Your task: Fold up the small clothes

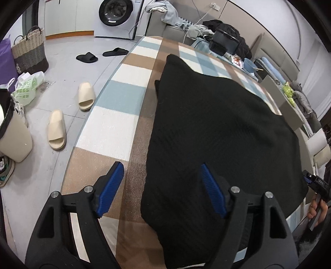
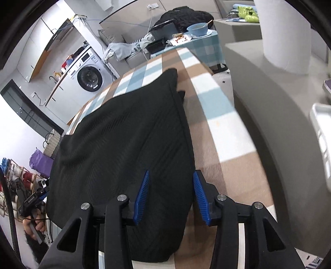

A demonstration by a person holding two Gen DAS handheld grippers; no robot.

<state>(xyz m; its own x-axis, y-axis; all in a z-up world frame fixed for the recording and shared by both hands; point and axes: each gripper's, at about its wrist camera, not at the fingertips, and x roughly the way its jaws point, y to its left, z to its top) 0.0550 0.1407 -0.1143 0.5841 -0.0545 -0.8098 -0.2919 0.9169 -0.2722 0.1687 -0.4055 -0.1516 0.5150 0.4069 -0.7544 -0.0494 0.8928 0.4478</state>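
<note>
A black knit garment [image 1: 217, 134] [image 2: 124, 134] lies folded flat on a table covered with a checked brown, blue and white cloth [image 1: 115, 132] [image 2: 227, 140]. My left gripper [image 1: 161, 167] is open wide above the garment's near left edge, one blue pad over the cloth and the other over the garment. My right gripper [image 2: 171, 172] is open above the garment's near right edge, and the edge runs between its pads without being pinched. Each view catches the other gripper at the picture's side, held by a hand [image 1: 316, 204] [image 2: 33, 225].
On the floor to the left lie cream slippers [image 1: 56, 129], black slippers [image 1: 86, 57], a woven basket [image 1: 30, 51] and a cream bin [image 1: 12, 134]. A washing machine [image 1: 116, 17] stands behind. A blue bowl [image 2: 197, 29], a black tray and a clothes-strewn sofa [image 1: 186, 29] lie beyond the table's far end.
</note>
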